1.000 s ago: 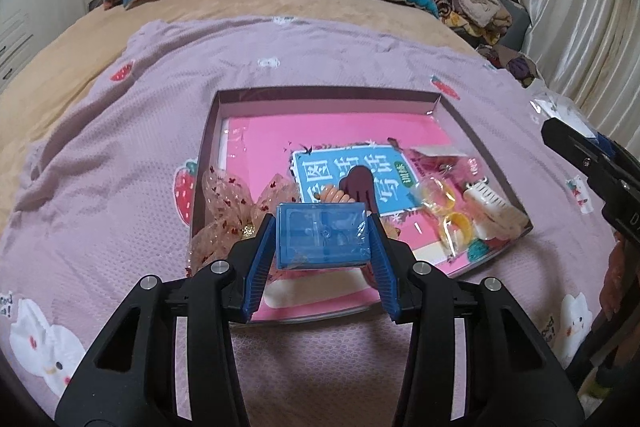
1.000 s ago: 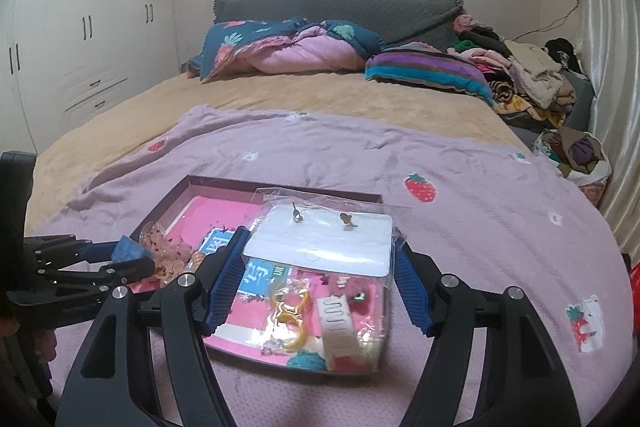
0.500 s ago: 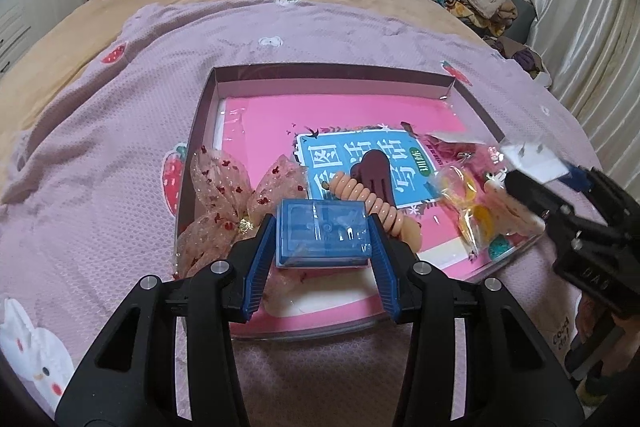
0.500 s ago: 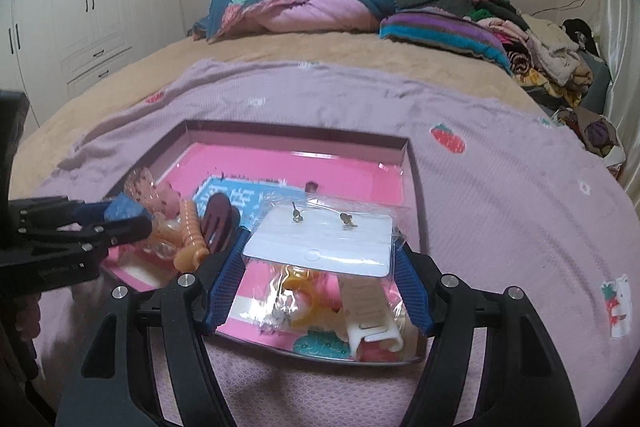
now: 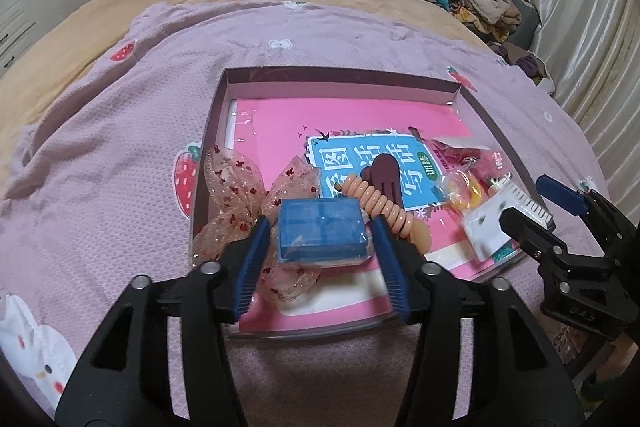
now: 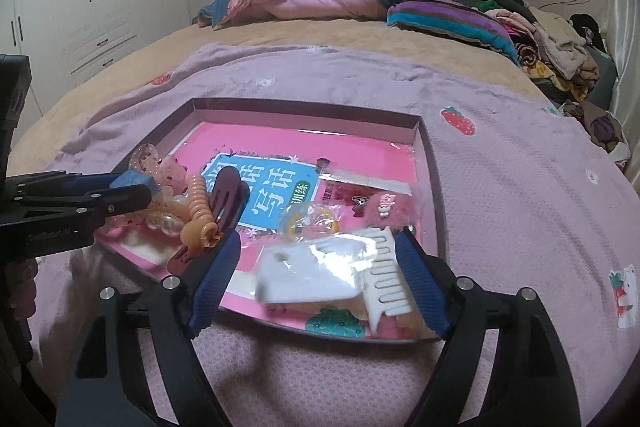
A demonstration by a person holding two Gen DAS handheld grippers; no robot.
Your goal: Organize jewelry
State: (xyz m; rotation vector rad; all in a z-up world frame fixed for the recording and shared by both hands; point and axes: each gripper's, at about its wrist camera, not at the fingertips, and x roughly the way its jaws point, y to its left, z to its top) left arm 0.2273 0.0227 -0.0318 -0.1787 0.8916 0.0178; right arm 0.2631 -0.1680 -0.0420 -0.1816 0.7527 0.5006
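Jewelry and hair accessories lie in a shallow tray (image 5: 452, 91) that rests on a lilac blanket (image 5: 120, 131) spread over a bed. The left hand-held gripper (image 5: 322, 241) hangs over the tray's near left part. A small blue box (image 5: 320, 233) sits between its blue fingers (image 5: 252, 263); a narrow gap shows on each side, so the fingers stand apart from the box rather than pressing it. Just left of the box lies a sheer pink bow (image 5: 240, 199) with red specks. Just right of it lies a peach coil hair tie (image 5: 384, 205), with a dark maroon hair clip (image 5: 386, 175) beside that, both partly over a pink book with a blue label (image 5: 360, 155) lining the tray floor.

The right hand-held gripper (image 6: 316, 277) is over the near right part of the tray with its fingers spread wide. Between them, touching neither pad, is a clear bag holding a white card (image 6: 308, 275) (blurred, so its details are unclear). A white comb clip (image 6: 384, 267) lies just beside the bag, and yellow rings in plastic (image 6: 316, 221) and a pink fuzzy clip (image 6: 380, 209) lie beyond it.
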